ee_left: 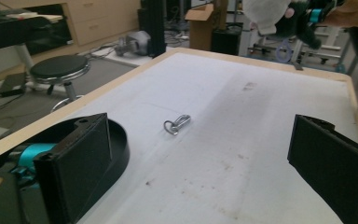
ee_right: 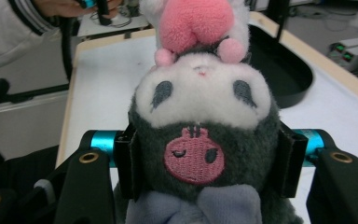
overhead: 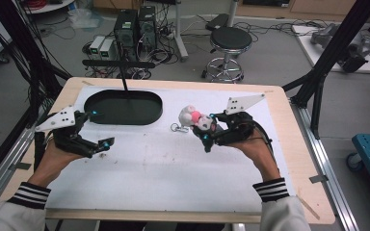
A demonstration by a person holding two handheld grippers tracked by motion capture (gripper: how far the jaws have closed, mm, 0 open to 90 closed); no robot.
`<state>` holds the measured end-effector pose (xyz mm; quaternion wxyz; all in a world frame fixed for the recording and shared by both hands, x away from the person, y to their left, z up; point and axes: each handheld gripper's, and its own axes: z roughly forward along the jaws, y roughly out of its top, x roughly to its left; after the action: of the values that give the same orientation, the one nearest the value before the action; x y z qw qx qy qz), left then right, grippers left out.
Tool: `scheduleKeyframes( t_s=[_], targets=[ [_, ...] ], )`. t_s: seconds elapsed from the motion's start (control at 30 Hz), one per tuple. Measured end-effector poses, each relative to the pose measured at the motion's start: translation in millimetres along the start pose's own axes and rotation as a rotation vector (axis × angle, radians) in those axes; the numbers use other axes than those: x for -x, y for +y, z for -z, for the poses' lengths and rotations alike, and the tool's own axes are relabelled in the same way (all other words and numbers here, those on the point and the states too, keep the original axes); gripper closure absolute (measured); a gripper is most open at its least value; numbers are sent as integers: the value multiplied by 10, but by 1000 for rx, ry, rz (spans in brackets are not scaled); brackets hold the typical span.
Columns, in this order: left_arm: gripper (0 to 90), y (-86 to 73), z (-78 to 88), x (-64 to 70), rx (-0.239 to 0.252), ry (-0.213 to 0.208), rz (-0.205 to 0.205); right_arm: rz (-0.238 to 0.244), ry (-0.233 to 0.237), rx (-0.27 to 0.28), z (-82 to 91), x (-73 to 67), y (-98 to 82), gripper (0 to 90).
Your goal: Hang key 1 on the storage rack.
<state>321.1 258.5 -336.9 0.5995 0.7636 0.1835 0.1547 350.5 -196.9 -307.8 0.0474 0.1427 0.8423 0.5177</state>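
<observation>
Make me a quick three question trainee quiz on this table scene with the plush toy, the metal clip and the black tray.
1. True or false: the right gripper is shut on the plush toy.
2. What stands between the jaws of the left gripper? A) the metal clip B) nothing C) the plush toy
3. In the high view, where does the metal clip lie relative to the black tray?

Key
1. True; its pads press the toy's dark head from both sides.
2. B; the jaws stand wide apart.
3. On the white mat, right of the tray, apart from it.
</observation>
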Motion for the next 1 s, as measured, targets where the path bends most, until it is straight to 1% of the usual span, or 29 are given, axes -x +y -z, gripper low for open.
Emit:
scheduleKeyframes(
  t_s=[0.03,0.07,0.1,0.2,0.23,0.27,0.3,0.33,0.37,0.4,0.43,0.47,0.5,0.53,0.57,0.6,0.67,0.73,0.8,0.9,0.93,1.0],
  targets=[
    [65,17,-26,8,-3,-10,-4,14,13,-19,-67,-23,28,416],
    [65,34,-51,15,-7,-18,-12,14,13,-19,-67,-23,28,416],
    [65,49,-75,24,-10,-26,-15,6,31,-28,-102,-42,41,417],
    [65,95,-142,45,-12,-49,-20,42,53,-49,-235,-82,91,416],
    [65,128,-184,58,-14,-67,-24,43,61,-56,-266,-94,103,416],
    [65,142,-205,70,-13,-76,-24,49,62,-63,-293,-101,115,417],
    [65,142,-205,70,-13,-76,-24,49,62,-63,-293,-101,115,417],
    [65,176,-251,88,-13,-87,-31,53,74,-71,-347,-117,136,416],
    [65,191,-276,96,-11,-100,-30,59,78,-77,-373,-121,147,417],
    [65,191,-276,96,-11,-100,-30,59,78,-77,-373,-121,147,417],
    [65,219,-328,113,-15,-115,-37,67,84,-88,-423,-137,169,416],
    [65,219,-328,113,-15,-115,-37,67,84,-88,-423,-137,169,416],
    [65,244,-381,131,-28,-132,-52,71,100,-97,-472,-152,188,416],
    [65,244,-381,131,-28,-132,-52,71,107,-103,-493,-164,197,416],
    [65,266,-431,153,-40,-154,-59,73,113,-104,-518,-170,205,416],
    [65,275,-459,170,-47,-165,-60,75,117,-108,-539,-178,211,416],
    [65,285,-484,186,-53,-171,-67,80,119,-112,-561,-185,216,416],
    [65,308,-526,216,-72,-191,-78,81,129,-124,-604,-208,226,416],
    [65,328,-563,240,-85,-209,-91,94,141,-140,-664,-231,237,416],
    [65,341,-620,269,-97,-226,-93,98,147,-149,-695,-243,244,416],
    [65,346,-641,275,-102,-232,-99,103,157,-151,-727,-248,250,416],
    [65,345,-676,292,-99,-238,-94,102,158,-151,-737,-251,251,416]
  ],
)
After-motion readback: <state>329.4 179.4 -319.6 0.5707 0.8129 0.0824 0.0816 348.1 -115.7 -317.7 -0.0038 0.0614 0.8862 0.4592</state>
